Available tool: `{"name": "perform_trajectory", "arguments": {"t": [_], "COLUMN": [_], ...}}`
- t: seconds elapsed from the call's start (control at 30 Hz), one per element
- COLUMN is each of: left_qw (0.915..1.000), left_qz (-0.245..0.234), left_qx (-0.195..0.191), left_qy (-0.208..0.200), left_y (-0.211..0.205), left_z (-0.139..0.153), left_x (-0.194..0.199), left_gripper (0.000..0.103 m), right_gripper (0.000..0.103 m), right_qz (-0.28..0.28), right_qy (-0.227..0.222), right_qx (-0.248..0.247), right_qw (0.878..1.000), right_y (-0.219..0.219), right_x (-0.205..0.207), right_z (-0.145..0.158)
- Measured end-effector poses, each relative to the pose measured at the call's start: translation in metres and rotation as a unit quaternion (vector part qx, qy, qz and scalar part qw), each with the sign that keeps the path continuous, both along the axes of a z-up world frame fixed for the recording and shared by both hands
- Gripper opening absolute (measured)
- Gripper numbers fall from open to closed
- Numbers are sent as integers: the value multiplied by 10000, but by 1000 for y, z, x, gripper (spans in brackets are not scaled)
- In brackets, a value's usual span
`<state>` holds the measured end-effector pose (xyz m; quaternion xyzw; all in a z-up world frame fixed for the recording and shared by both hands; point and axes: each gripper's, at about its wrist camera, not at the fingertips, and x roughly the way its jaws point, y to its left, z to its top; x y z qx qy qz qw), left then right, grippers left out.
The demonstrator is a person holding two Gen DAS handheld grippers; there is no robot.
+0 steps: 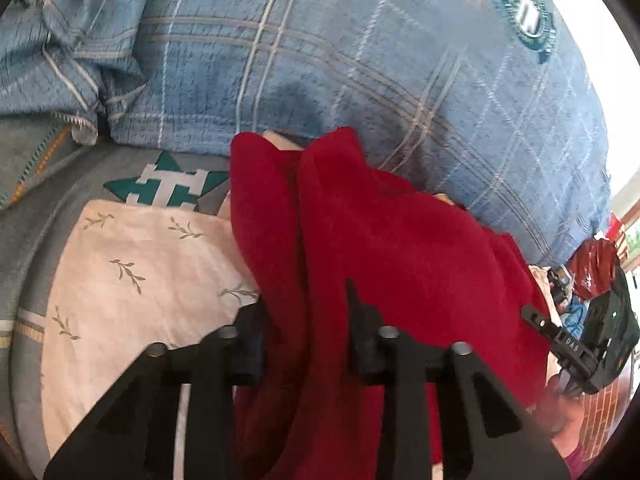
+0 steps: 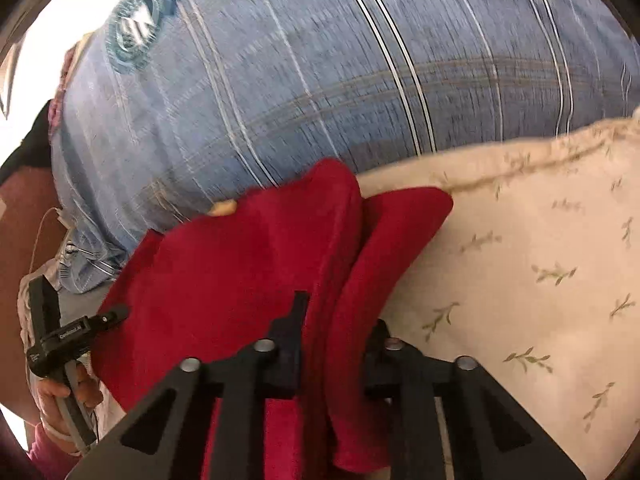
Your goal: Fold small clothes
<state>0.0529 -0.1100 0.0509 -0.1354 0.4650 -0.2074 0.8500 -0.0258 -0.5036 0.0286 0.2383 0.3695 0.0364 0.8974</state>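
Left wrist view | left gripper and right gripper each pinch the red garment | lifted over floral cloth | keep both edges level, lower evenly.

A red fleecy garment hangs bunched in deep lengthwise folds, filling the lower middle of the left wrist view and the lower left and middle of the right wrist view. Its cloth is gathered between the jaws in both views. Its upper edge rises in two rounded humps against blue checked fabric.
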Motion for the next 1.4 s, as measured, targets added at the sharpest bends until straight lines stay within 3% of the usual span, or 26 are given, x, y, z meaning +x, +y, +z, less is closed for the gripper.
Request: {"name": "perform_trajectory", "arguments": {"t": [0.17, 0.27, 0.4, 0.53, 0.6, 0.67, 0.73, 0.8, 0.9, 0.97, 1.13, 1.23, 1.4], "left_qw": [9982, 9970, 9979, 9990, 9988, 9988, 9990, 9991, 9990, 9988, 9988, 9992, 9993], "left_qz": [-137, -289, -372, -203, -1, 228, 382, 418, 418, 377, 269, 242, 261], "left_qx": [-576, -713, -525, -30, -11, -87, -52, 0, 164, 264, 319, 253, 223], "left_qy": [110, 55, 67, 396, 488, 418, 207, 64, -70, -138, -263, -201, -122], "left_y": [14, 24, 36, 44, 52, 62, 67, 72, 66, 64, 69, 73, 74], "left_z": [34, 55, 57, 14, -3, -4, 1, 1, -3, -6, -10, -14, -21], "left_x": [-18, -43, -80, -107, -110, -113, -117, -118, -118, -121, -125, -123, -117], "left_gripper": [20, 20, 20, 22, 34, 56, 59, 61, 63, 66, 73, 79, 79], "right_gripper": [14, 14, 15, 25, 34, 36, 38, 39, 38, 37, 35, 34, 34], "right_qz": [193, 332, 453, 295, -53, -306, -378, -96, 843, 1358, 2265, 2360, 2283], "right_qy": [-427, -516, -335, 493, 932, 719, 322, -26, -208, -162, 8, 249, 431], "right_qx": [256, 489, 577, 215, -334, -467, -730, -850, -839, -771, -1210, -1451, -1538], "right_qw": [9986, 9969, 9967, 9981, 9951, 9959, 9961, 9963, 9927, 9876, 9665, 9605, 9604], "right_y": [5, 8, 6, 7, 6, 4, 15, 36, 101, 143, 252, 291, 320], "right_x": [-22, -42, -67, -79, -81, -88, -94, -92, -68, -48, 18, 57, 99], "right_z": [39, 60, 66, 30, 19, 32, 58, 76, 84, 76, 43, 21, -7]}}
